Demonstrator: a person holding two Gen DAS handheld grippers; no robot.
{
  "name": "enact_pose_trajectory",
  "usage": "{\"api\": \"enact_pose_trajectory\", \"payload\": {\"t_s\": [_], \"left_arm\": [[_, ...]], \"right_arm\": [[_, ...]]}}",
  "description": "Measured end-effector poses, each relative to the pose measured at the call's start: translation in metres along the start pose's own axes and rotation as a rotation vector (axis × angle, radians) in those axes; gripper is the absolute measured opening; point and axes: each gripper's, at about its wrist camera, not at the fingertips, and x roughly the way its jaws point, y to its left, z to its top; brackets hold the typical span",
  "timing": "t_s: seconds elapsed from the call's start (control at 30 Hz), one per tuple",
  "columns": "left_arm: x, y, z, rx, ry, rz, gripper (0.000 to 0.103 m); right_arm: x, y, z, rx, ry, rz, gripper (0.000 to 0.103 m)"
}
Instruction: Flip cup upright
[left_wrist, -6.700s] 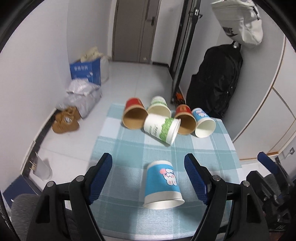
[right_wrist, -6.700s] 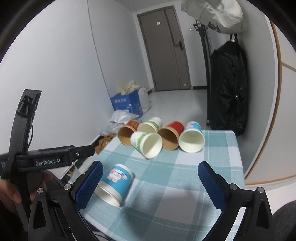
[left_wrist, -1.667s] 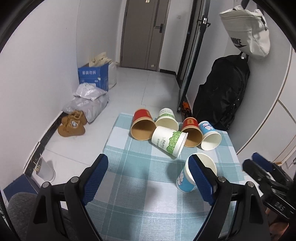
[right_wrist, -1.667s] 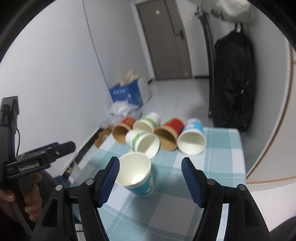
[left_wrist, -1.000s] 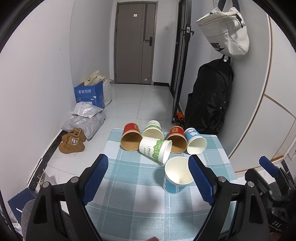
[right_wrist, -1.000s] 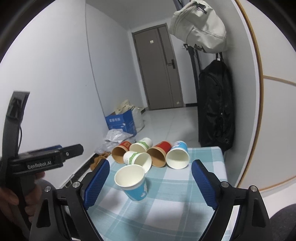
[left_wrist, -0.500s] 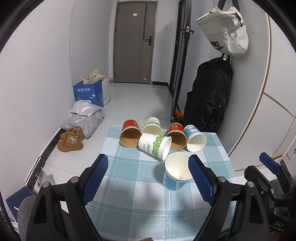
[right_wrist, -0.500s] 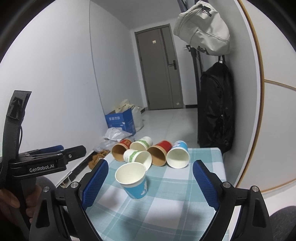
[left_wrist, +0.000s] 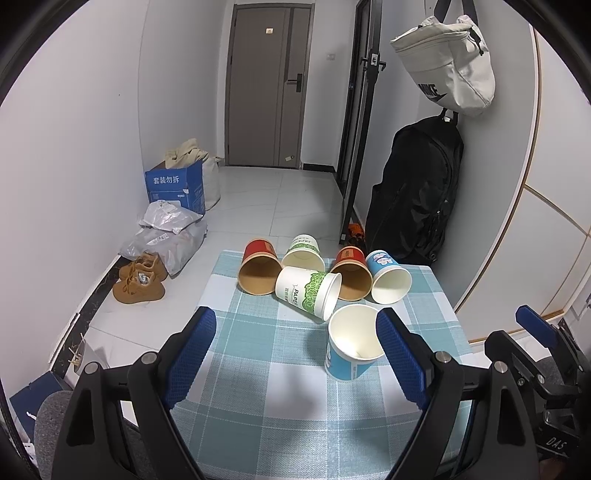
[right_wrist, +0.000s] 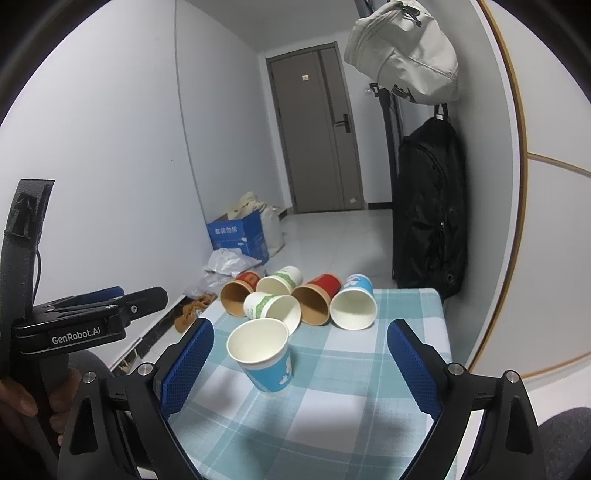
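A blue cup (right_wrist: 265, 356) is seen standing upright, mouth up, on the checked tablecloth (right_wrist: 343, 402), with bare cloth all around its near side and to its right toward the table's edge. Just behind it, five cups (right_wrist: 295, 297) are laid on their sides in a tight cluster at the far edge. The right gripper (right_wrist: 301, 367) is held wide open, nothing gripped, its blue pads apart on either side of the cup without touching. The left gripper (left_wrist: 295, 356) is likewise spread wide and empty, the cup (left_wrist: 351, 341) just inside its right pad (left_wrist: 400, 356).
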Motion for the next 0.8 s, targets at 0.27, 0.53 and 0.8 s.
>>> {"api": "enact_pose_trajectory", "payload": {"t_s": [0.27, 0.53, 0.8], "left_arm": [[-0.0007, 0.0006, -0.0003, -0.001, 0.000, 0.000, 0.085], [0.0000, 0.0026, -0.0006, -0.005, 0.001, 0.007, 0.085], [0.0007, 0.0014, -0.0010, 0.001, -0.007, 0.003, 0.085]], "right_arm": [[-0.0005, 0.0006, 0.0001, 0.002, -0.001, -0.005, 0.096], [-0.0007, -0.0034, 0.0007, 0.021, 0.005, -0.010, 0.097], [0.0018, -0.0068, 0.0004, 0.029, 0.014, -0.024, 0.099]]}}
